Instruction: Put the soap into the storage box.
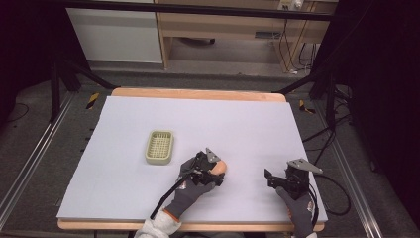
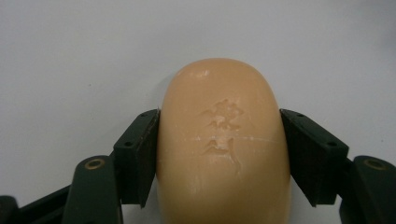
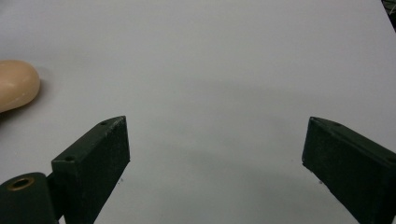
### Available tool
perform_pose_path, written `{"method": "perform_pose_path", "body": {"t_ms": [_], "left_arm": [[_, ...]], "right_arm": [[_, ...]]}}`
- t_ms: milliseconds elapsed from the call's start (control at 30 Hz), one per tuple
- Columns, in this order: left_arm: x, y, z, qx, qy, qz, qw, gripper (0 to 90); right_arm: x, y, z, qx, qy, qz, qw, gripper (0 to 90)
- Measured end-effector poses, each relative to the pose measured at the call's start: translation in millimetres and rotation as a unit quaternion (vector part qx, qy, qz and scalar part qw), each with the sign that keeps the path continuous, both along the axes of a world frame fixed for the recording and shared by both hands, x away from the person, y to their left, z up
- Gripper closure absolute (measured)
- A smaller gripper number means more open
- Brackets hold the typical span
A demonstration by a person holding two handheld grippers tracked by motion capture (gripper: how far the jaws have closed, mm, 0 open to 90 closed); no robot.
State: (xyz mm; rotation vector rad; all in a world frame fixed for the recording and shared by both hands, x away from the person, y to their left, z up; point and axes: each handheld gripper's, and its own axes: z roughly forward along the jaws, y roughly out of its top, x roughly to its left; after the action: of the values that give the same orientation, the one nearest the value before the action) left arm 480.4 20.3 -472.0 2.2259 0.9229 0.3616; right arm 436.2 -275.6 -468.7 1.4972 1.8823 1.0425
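Observation:
A peach-coloured bar of soap [image 2: 223, 140] with stamped characters on top lies on the white table sheet [image 1: 237, 124]. My left gripper [image 2: 219, 154] is shut on the soap, both jaw pads pressed against its long sides. From above, the soap [image 1: 220, 167] pokes out beyond the left gripper [image 1: 212, 171] near the table's front middle. Its rounded end [image 3: 16, 84] also shows at the left edge of the right gripper view. My right gripper [image 3: 215, 158] stands open over bare sheet, at the front right [image 1: 277, 179] of the table.
A pale green slotted soap dish [image 1: 159, 147] sits on the sheet, left of and slightly beyond the left gripper. The table's wooden edge [image 1: 198, 93] runs along the far side. Cables trail off the right side near the floor.

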Motion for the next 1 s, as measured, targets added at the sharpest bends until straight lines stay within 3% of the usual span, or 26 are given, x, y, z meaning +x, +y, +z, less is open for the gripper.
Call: {"method": "perform_pose_path", "body": {"t_ms": [433, 1000], "left_arm": [[-7.3, 10.0, 17.4, -0.008, -0.012, -0.008, 0.9999, 31.7], [-11.6, 28.5, 43.4, -0.021, -0.031, 0.001, 0.9993, 31.7]], "right_arm": [[0.2, -0.2, -0.1, -0.003, -0.003, 0.0, 1.0, 7.9], [-0.1, -0.2, 0.2, -0.003, -0.003, -0.001, 1.0, 7.9]]}}
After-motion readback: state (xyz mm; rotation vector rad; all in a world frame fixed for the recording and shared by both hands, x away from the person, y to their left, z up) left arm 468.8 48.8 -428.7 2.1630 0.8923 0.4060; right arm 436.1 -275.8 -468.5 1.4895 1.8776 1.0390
